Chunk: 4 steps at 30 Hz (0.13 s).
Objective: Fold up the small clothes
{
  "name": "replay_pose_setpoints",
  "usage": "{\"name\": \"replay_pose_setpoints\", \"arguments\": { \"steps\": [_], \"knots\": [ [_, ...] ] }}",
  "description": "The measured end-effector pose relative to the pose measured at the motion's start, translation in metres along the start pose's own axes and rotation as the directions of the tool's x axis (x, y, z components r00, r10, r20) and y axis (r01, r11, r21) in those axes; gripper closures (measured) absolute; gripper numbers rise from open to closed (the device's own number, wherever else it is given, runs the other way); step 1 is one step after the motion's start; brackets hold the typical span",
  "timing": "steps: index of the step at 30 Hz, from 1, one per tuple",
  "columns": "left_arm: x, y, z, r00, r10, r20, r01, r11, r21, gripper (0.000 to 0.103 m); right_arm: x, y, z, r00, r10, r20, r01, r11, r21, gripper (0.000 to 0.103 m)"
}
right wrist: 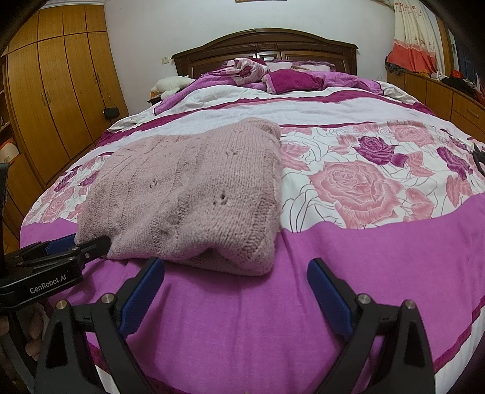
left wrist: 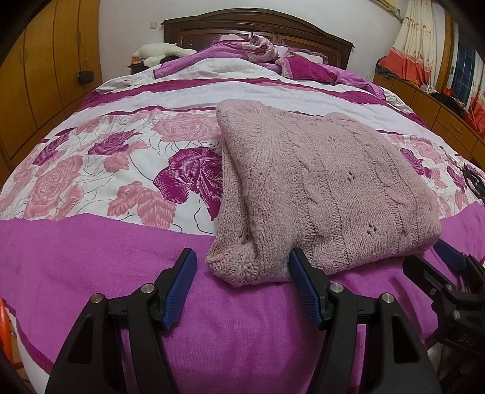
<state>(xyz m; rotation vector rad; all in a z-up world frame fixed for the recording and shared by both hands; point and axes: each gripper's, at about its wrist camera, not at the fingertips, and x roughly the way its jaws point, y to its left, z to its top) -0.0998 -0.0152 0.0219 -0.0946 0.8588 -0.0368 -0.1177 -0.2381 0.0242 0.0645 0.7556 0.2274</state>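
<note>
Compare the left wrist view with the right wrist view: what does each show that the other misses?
Only the left wrist view shows the left gripper head-on, jaws open, at the sweater's near edge. Only the right wrist view shows the right gripper head-on, open, and the other tool's GenRobot.AI label. Both show the folded pink sweater on the floral bedspread, the headboard and wardrobe.

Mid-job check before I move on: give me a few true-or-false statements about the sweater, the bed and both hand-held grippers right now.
1. The pink knit sweater lies folded on the floral bedspread. True.
2. The left hand-held gripper is clamped on the sweater. False: its jaws are open, holding nothing.
3. The right hand-held gripper is open. True.
4. The sweater hangs off the bed's edge. False: it rests fully on the bedspread.
</note>
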Motion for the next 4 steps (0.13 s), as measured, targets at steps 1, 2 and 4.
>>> {"name": "replay_pose_setpoints", "arguments": {
  "steps": [1, 2, 4],
  "knots": [
    [-0.0001, -0.0001, -0.0001, 1.000, 0.000, 0.000, 0.000, 1.000, 0.000, 0.061, 0.0004, 0.0001, -0.0001, 1.000, 0.000, 0.000, 0.000, 1.000, 0.000, 0.006],
    [-0.0002, -0.0001, -0.0001, 1.000, -0.001, 0.000, 0.001, 1.000, 0.000, 0.061, 0.0004, 0.0000, -0.0001, 1.000, 0.000, 0.000, 0.000, 1.000, 0.000, 0.006],
    [-0.0022, 0.0014, 0.0008, 1.000, -0.010, -0.004, 0.010, 1.000, -0.006, 0.061, 0.0000, -0.0002, 0.0002, 1.000, 0.001, -0.001, -0.001, 1.000, 0.001, 0.006]
  ]
}}
